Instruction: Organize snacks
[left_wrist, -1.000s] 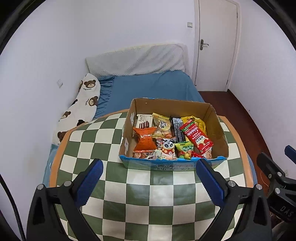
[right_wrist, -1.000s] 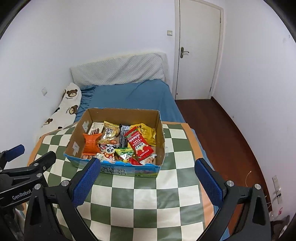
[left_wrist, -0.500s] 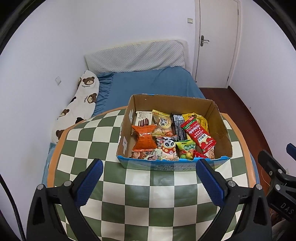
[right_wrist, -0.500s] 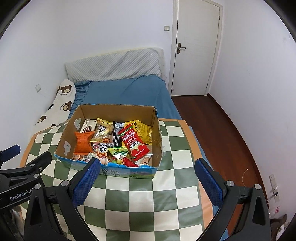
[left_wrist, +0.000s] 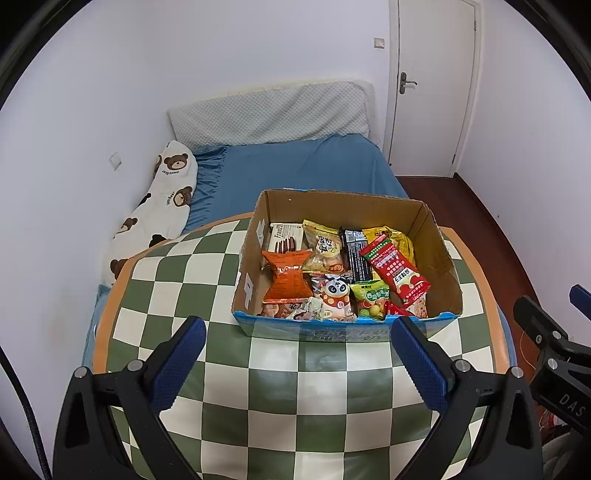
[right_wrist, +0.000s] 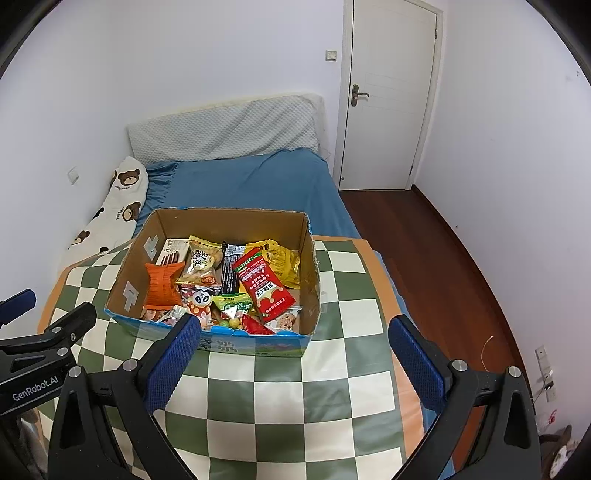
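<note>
An open cardboard box (left_wrist: 441, 258) (right_wrist: 312, 271) sits on a round table with a green and white checked cloth (left_wrist: 207, 288) (right_wrist: 343, 306). Several snack packets fill it, among them an orange packet (left_wrist: 286, 277) (right_wrist: 160, 286), a long red packet (left_wrist: 395, 269) (right_wrist: 260, 282), a panda packet (left_wrist: 336, 295) (right_wrist: 201, 299) and a yellow bag (right_wrist: 280, 258). My left gripper (left_wrist: 297, 345) hangs open in front of the box's near wall, holding nothing. My right gripper (right_wrist: 293, 341) is also open and empty, near the box's front right corner.
Behind the table stands a bed with a blue sheet (left_wrist: 295, 166) (right_wrist: 251, 181), a grey cushion and a bear-print pillow (left_wrist: 162, 206). A shut white door (right_wrist: 388, 92) and wooden floor (right_wrist: 424, 251) lie to the right. The other gripper shows at each view's edge.
Both cameras have risen and drawn back a little, so the box sits lower in both views. Both grippers stay open and the snacks have not moved.
</note>
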